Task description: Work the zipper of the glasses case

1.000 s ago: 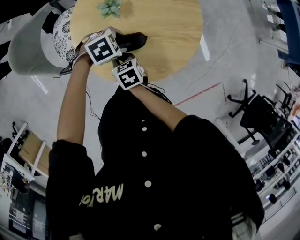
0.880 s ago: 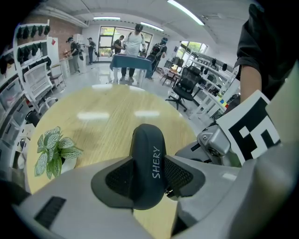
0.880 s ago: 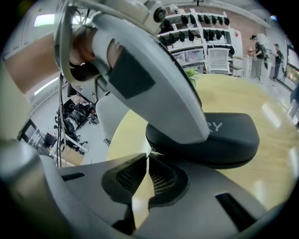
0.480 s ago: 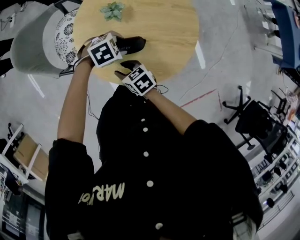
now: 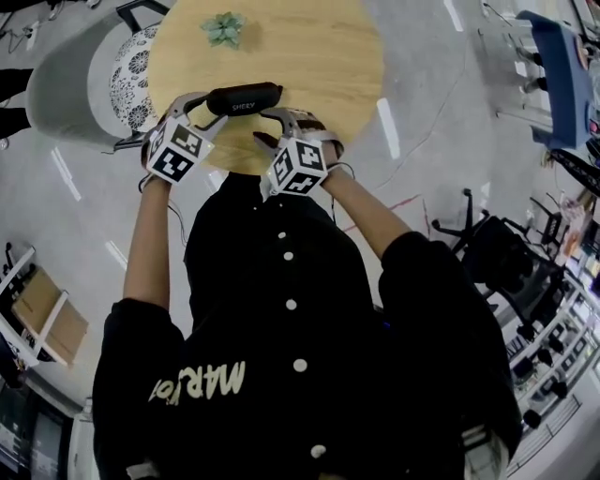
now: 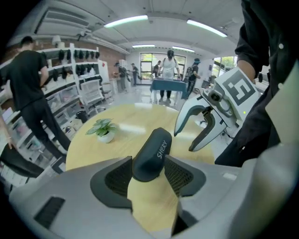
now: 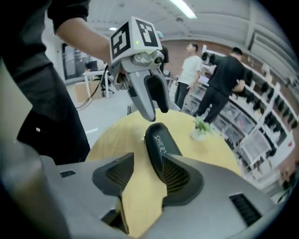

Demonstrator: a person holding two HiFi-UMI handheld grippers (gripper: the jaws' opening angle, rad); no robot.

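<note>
The black glasses case (image 5: 244, 97) lies crosswise near the front edge of the round wooden table (image 5: 309, 56). My left gripper (image 5: 212, 106) holds its left end: in the left gripper view the case (image 6: 152, 151) sits tight between both pads, gripper (image 6: 148, 161) shut on it. My right gripper (image 5: 262, 125) is at the case's right end. Its jaws have just been opening and stand wide apart. In the right gripper view the case (image 7: 161, 144) rests against the right pad (image 7: 175, 175) only, with bare table between the jaws of the gripper (image 7: 148, 161). The zipper does not show.
A small potted plant (image 5: 223, 26) stands at the table's far side. A grey chair with a patterned cushion (image 5: 80, 84) is at the left, and a black office chair (image 5: 502, 248) at the right. Several people (image 6: 168, 74) and shelves (image 6: 79, 70) fill the room behind.
Both grippers drew back toward the person's body. The right gripper rolled over and its jaws opened. The case swung from slanted to crosswise, still in the left gripper.
</note>
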